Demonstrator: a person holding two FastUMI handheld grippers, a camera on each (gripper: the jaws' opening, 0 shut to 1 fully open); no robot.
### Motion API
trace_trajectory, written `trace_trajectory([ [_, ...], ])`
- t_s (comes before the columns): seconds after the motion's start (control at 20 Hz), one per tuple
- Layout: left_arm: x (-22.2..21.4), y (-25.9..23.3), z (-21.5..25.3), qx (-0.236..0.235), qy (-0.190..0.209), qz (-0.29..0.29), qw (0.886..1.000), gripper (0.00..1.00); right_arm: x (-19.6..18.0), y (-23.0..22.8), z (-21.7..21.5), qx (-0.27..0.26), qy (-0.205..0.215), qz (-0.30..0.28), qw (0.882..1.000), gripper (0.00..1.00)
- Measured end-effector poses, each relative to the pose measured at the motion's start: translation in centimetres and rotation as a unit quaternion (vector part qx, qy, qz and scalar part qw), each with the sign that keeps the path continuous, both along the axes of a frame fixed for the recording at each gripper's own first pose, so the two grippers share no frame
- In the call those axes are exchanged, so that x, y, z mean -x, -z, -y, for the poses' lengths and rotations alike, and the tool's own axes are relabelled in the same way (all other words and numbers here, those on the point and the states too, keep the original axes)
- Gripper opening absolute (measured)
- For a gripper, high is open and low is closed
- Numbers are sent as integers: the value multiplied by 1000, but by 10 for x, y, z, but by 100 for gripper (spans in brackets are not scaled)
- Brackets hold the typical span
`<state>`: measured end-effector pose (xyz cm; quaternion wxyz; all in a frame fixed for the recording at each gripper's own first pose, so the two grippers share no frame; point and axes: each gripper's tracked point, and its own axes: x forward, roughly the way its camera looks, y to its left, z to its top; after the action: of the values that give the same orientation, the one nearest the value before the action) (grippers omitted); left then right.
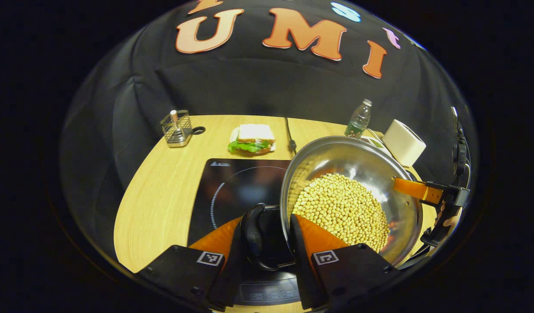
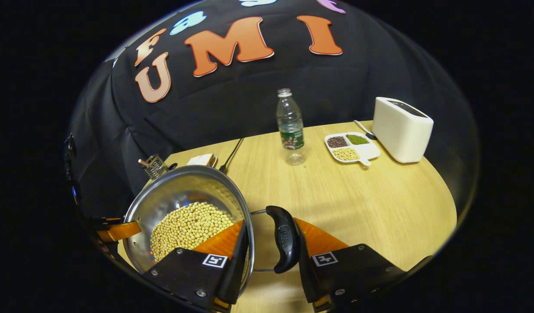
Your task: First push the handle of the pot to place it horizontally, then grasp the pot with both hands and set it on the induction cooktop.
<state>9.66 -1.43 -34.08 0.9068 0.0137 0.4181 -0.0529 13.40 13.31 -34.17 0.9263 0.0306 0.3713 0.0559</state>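
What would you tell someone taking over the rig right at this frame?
Left gripper: fingers straddle the pot's rim and its black side handle, seemingly gripping there.
Right gripper: same hold on the opposite black handle and rim.
The steel pot, full of soybeans, appears lifted and tilted, between the two grippers. The induction cooktop lies to its left in the left gripper view, partly under it.
Done: handles look horizontal, both sides grasped, pot seemingly raised.
Left: carry it fully over the cooktop ring, level it, set it down, release. Beans are loose, so keep it level.
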Motion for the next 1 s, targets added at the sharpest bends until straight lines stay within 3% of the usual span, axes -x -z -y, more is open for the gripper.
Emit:
trace_trajectory([
  [0.6, -3, -7, -98, -14, -51, -9, 999, 62, -14, 23, -94, -25, -50, -20, 998, 56],
  [0.85, -11, -1, -112, -2, -61, -17, 998, 59, -16, 28, -106, -27, -61, -24, 997, 56],
  [0.9, -14, 0, -113, 0, -61, -16, 998, 59, -17, 31, -105, -27, -63, -28, 997, 51],
  [1.0, -17, 2, -113, 5, -68, -18, 998, 62, -18, 28, -103, -30, -65, -28, 997, 57],
])
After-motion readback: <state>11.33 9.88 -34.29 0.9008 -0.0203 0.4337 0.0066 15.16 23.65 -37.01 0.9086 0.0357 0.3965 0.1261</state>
